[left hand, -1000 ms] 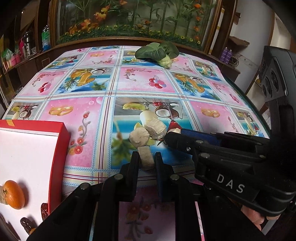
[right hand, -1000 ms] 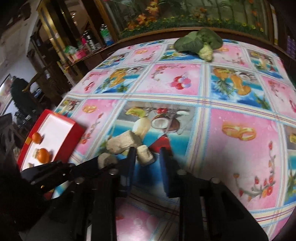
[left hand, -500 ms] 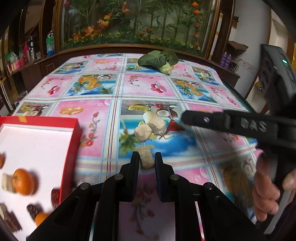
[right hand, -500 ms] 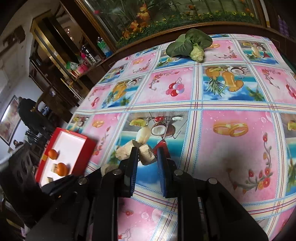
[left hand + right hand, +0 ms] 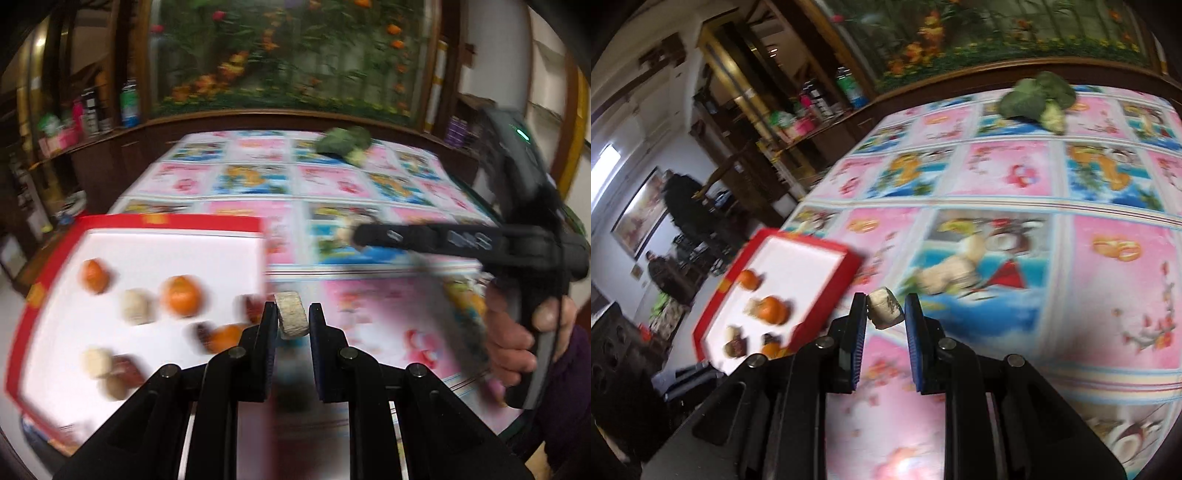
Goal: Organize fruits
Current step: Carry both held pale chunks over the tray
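— Both grippers have lifted away from the small heap of pale pieces since one second ago, and each one carries a piece now. Then, the left gripper (image 5: 292, 319) was low at the heap; now it hangs near the right edge of the red tray (image 5: 35, 295).

— What does the left one hold?

— A pale, rough chunk (image 5: 291, 319), like a thick slice. Its two fingers are closed on it, and the chunk stands out above the tips. In the left wrist view it is just beside the tray's right wall, over the tablecloth (image 5: 388, 325).

— And the right gripper?

— The right gripper (image 5: 885, 309) is also closed on a pale piece (image 5: 885, 308), which sits at the tips of the blue pads. It is above the tablecloth, between the tray and the pieces that remain on the cloth (image 5: 951, 273). A hand (image 5: 517, 339) holds its handle on the right side of the left wrist view.

— What lies in the tray?

— Oranges (image 5: 181, 295), some pale pieces (image 5: 137, 312) and dark brown ones (image 5: 123, 367), on a white floor. The picture is blurred, so I cannot count them well.

— Anything else on the table?

— A green leafy vegetable (image 5: 1039, 99) at the far end, well apart from everything. Behind the table I see a shelf with bottles (image 5: 849, 86) and a wall of flowers.
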